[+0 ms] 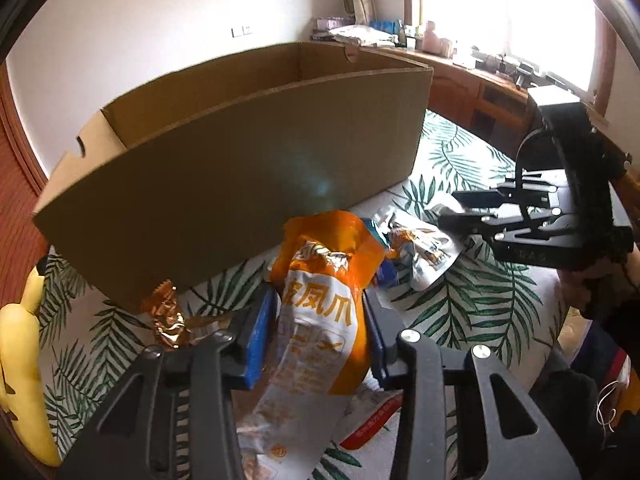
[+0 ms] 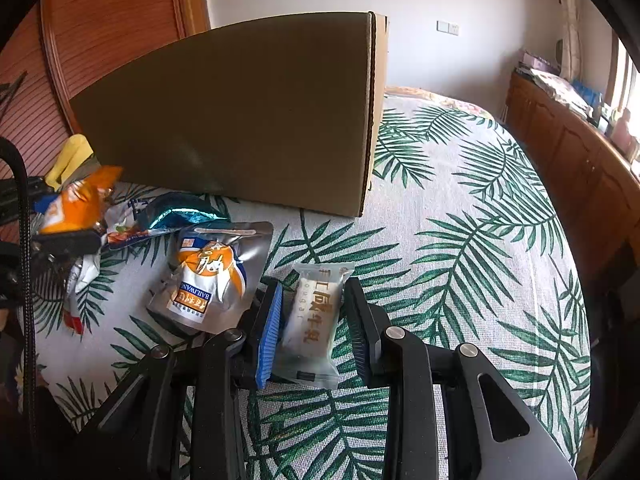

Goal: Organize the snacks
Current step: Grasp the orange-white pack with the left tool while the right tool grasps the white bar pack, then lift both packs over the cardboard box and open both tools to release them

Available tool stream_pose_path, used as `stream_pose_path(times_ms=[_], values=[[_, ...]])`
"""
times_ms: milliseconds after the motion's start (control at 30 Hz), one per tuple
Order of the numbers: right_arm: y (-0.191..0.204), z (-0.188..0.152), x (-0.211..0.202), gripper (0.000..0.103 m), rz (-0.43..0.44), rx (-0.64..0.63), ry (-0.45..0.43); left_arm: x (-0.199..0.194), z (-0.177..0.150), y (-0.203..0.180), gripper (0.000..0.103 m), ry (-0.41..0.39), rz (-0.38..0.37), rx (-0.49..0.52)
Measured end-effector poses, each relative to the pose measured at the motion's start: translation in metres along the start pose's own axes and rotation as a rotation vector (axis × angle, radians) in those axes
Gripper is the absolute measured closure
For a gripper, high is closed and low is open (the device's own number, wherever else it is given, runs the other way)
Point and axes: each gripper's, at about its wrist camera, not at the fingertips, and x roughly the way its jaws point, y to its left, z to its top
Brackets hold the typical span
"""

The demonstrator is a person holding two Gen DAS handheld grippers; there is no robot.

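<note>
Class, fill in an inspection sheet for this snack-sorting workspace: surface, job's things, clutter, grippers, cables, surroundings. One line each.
Surface: leaf-print cloth, mostly bare on the right.
Job's things: open cardboard box; orange snack packet; white nougat packet; silver pouch; teal wrapper; gold wrapper.
Clutter: yellow banana-shaped object beside the box.
Grippers: left gripper shut on the orange snack packet; right gripper shut on the white nougat packet.
Cables: black cable at the left edge.
Surroundings: wooden cabinet, bright window.
</note>
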Motion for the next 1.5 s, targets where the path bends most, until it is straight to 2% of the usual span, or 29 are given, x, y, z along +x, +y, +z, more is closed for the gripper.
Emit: stream_pose_path(times_ms=[467, 567, 667, 1133, 1500], values=[[0.002, -0.002, -0.002, 0.074, -0.007, -0.002, -0.003, -0.031, 0.011, 0.012, 0.063, -0.093, -0.016, -0.053], [0.002, -0.003, -0.004, 0.083, -0.029, 0.007, -0.009, -0.036, 0.013, 0.011, 0.063, -0.108, -0.021, -0.056], [0.0, -0.003, -0.006, 0.084, -0.039, 0.022, -0.014, -0.041, 0.015, 0.008, 0.063, -0.125, -0.028, -0.058], [-0.008, -0.004, -0.036, 0.084, -0.007, 0.065, -0.092, -0.058, 0.033, 0.004, 0.063, -0.192, -0.051, -0.063], [0.008, 0.022, -0.073, 0.084, 0.019, 0.021, -0.173, -0.067, 0.054, 0.008, 0.063, -0.222, -0.035, -0.066]])
